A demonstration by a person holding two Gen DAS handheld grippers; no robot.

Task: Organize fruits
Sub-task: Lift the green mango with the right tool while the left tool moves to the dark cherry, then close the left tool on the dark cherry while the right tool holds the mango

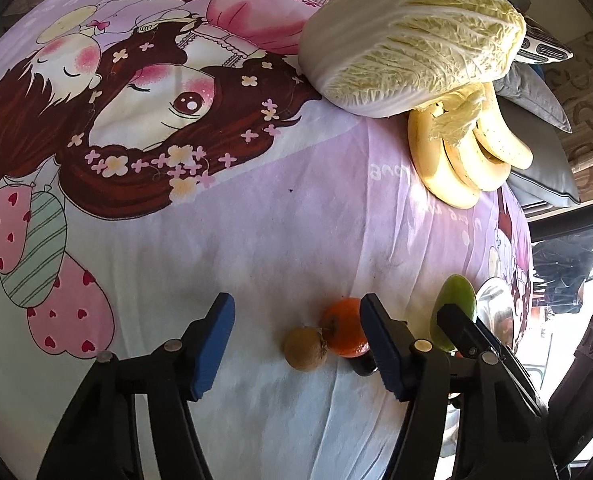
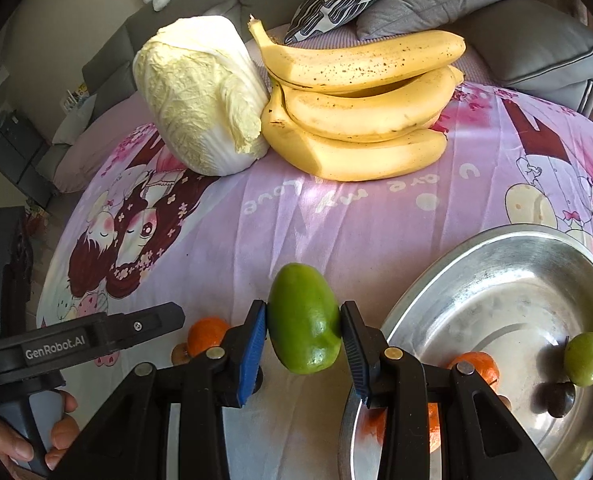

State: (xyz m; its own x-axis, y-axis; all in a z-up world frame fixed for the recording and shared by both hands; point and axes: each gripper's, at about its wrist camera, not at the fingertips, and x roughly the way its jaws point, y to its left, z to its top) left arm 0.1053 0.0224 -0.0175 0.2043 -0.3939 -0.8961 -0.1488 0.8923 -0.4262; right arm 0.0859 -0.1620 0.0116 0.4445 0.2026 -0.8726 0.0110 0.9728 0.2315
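My right tongs point(image 2: 302, 338) grip a green mango point(image 2: 303, 320) by its sides, both blue pads pressed against it, and it hangs clear above the cartoon-print cloth point(image 2: 336, 232) that covers the bench. Just to its right, by the bench's near right edge, sits the metal bowl point(image 2: 508, 280). In the bowl I can see a small green fruit point(image 2: 586, 358), a dark round fruit point(image 2: 561, 398) touching it, and an orange fruit point(image 2: 476, 364) partly hidden behind my tong arm.

My left tongs point(image 1: 296, 350) stand open with nothing between the pads, low over the near part of the cloth. Between them and a little ahead lie a brown kiwi point(image 1: 305, 349) and a tangerine point(image 1: 343, 332), touching each other, with a small dark fruit point(image 1: 363, 364) tucked against the right pad. From the left wrist view the mango shows just past that pad, held in the other tongs.

Toward the far edge of the bench a napa cabbage point(image 2: 200, 96) lies on its side, and a bunch of bananas point(image 2: 360, 108) rests right against it. Grey cushions point(image 2: 536, 40) sit beyond that edge. My left hand point(image 2: 36, 432) shows at the bottom left of the right wrist view, wrapped around the handle.
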